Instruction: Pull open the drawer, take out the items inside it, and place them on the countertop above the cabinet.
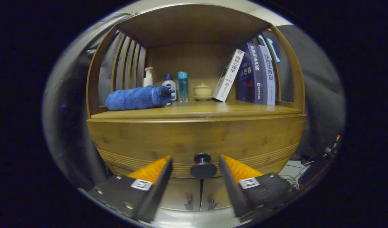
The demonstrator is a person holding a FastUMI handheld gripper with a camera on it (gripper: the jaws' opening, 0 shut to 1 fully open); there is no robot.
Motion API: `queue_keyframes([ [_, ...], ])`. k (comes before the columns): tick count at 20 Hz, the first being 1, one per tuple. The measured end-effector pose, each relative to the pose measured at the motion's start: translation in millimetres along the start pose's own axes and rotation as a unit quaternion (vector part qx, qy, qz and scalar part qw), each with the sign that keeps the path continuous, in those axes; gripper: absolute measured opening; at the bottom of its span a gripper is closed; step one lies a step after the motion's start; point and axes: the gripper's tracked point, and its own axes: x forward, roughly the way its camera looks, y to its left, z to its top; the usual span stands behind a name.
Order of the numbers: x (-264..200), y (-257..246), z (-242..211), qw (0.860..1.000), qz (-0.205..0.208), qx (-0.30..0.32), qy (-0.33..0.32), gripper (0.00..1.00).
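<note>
Two gripper fingers (195,172) sit wide apart with the round drawer knob (203,165) between them, not touching it, lined up to grab and pull. Drawer front (194,139) looks shut. Countertop (197,109) at twelve o'clock holds a rolled blue towel (137,98), bottles (169,87) and books (254,74).

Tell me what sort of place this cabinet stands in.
Probably a staged household corner, like a bathroom or bedroom nook. The wooden cabinet has a shelf holding a rolled blue towel, pump bottles and books. The open gripper has its fingers on either side of the drawer knob.
</note>
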Motion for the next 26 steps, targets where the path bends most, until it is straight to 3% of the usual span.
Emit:
queue_keyframes([
  [2,4.9,-4.1,1.6,1.0,-0.002,-0.007,0.001,0.64],
  [3,8.9,-4.6,1.9,1.0,0.002,-0.002,0.006,0.65],
  [6,5.3,-3.3,1.8,1.0,0.005,-0.002,0.005,0.37],
  [22,7.2,-3.1,0.8,1.0,0.0,0.004,-0.003,0.42],
  [26,8.4,-2.9,-9.5,0.999,0.003,-0.013,0.033,0.42],
])
